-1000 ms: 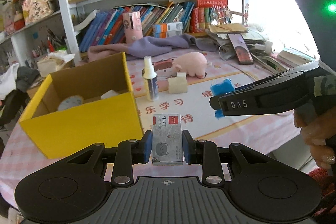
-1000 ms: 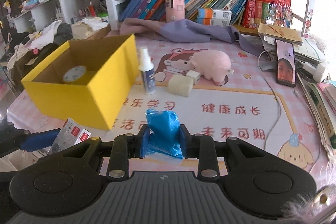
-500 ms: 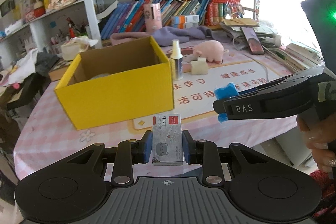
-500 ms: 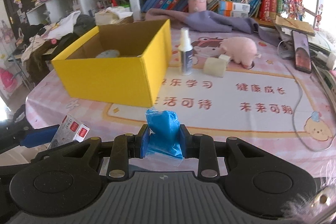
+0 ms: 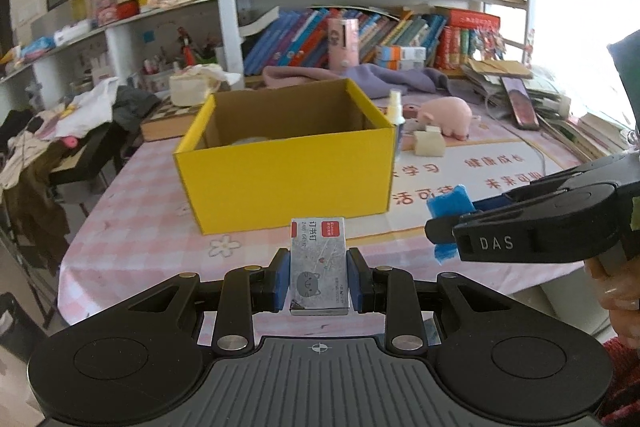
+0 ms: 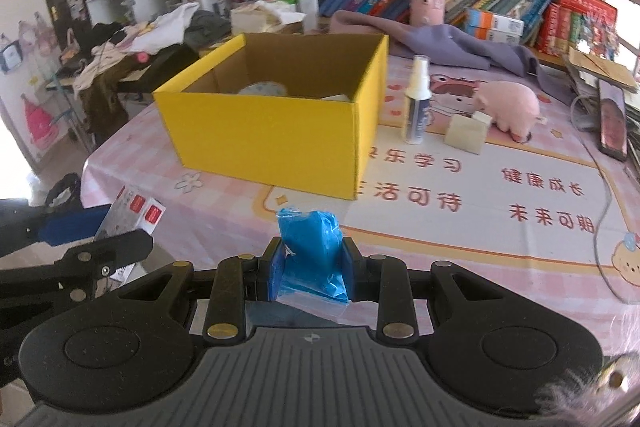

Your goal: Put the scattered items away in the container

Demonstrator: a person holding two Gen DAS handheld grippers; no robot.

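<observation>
**Both grippers loaded, held short of the yellow box**

The left gripper (image 5: 319, 281) is clamped on a staple box (image 5: 319, 265). The box sits between the blue pads, long axis running forward along the fingers, red-labelled end pointing toward the yellow box (image 5: 288, 183) and projecting past the fingertips.

The right gripper (image 6: 311, 269) is clamped on a blue bag (image 6: 311, 251). The bag stands upright between the pads, its bunched top above the fingertips and a clear flap hanging below.

The yellow box rests open on the pink checked tablecloth (image 5: 152, 235), ahead of both grippers.

The right wrist view shows a tape roll (image 6: 262, 89) inside the box, and shows a spray bottle (image 6: 418, 99), beige block (image 6: 466, 135) and pink pig (image 6: 508, 103) unobstructed. In the left wrist view the box wall partly hides the bottle.
</observation>
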